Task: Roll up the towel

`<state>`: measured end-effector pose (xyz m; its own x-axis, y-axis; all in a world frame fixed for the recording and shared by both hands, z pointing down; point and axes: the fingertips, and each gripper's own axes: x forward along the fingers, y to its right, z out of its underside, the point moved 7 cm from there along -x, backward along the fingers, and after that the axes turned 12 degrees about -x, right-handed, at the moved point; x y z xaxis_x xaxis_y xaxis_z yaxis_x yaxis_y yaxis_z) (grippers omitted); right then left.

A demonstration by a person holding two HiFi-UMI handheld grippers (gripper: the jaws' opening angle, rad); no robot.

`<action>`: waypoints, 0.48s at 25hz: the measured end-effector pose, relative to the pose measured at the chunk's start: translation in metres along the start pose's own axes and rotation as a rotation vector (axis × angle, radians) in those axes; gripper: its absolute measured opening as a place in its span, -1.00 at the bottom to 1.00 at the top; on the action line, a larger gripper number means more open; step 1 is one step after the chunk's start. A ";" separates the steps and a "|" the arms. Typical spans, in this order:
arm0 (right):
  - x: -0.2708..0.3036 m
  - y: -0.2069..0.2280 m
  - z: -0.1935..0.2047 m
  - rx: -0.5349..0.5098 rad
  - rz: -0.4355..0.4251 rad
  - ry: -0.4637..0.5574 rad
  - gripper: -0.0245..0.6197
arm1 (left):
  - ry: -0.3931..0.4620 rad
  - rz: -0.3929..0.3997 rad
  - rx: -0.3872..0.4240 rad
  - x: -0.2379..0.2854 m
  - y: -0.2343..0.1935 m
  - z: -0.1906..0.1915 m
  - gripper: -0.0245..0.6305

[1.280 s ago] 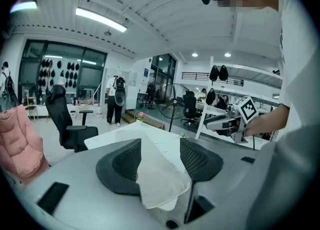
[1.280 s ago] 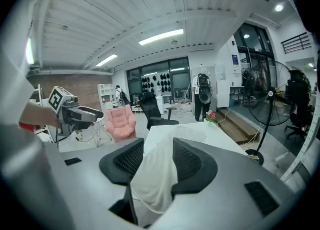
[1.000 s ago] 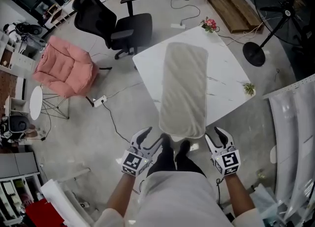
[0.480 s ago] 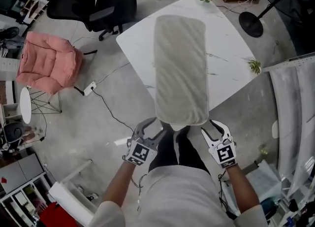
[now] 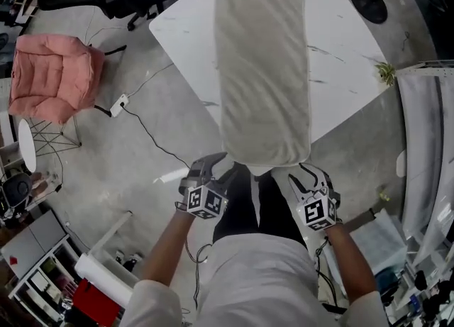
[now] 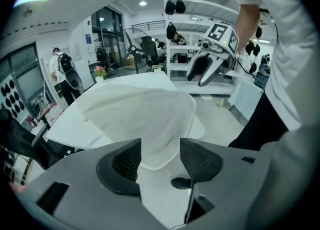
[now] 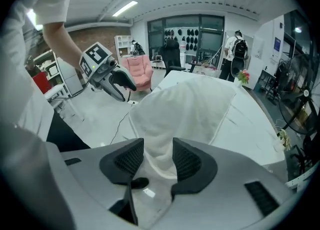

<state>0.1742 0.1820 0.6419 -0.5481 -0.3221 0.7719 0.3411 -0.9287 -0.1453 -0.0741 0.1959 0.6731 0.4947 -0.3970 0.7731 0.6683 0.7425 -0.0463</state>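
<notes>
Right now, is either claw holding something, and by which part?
Nothing is held. Both the left claw and the right claw stand open near the hanging end of the pale beige cloth towel.

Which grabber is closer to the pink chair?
Left. The left gripper hangs by the towel's near end on the pink chair's side; the right gripper is past that end, farther from the chair.

Left claw [image 6: 160, 158] with jaws apart, towel [image 6: 142, 116] end just beyond, on white table [image 6: 67, 124].
</notes>
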 end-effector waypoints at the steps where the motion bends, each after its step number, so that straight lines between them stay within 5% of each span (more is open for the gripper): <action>1: 0.006 -0.003 0.005 -0.008 0.000 -0.012 -0.32 | -0.018 -0.006 0.021 0.006 0.000 0.008 -0.13; 12: 0.048 -0.021 0.038 -0.081 0.075 -0.080 -0.30 | -0.098 -0.185 0.207 0.049 -0.001 0.048 -0.09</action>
<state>0.1696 0.1932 0.7058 -0.4599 -0.3782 0.8034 0.3137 -0.9156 -0.2515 -0.0770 0.2014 0.7415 0.3126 -0.4892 0.8142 0.6096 0.7607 0.2230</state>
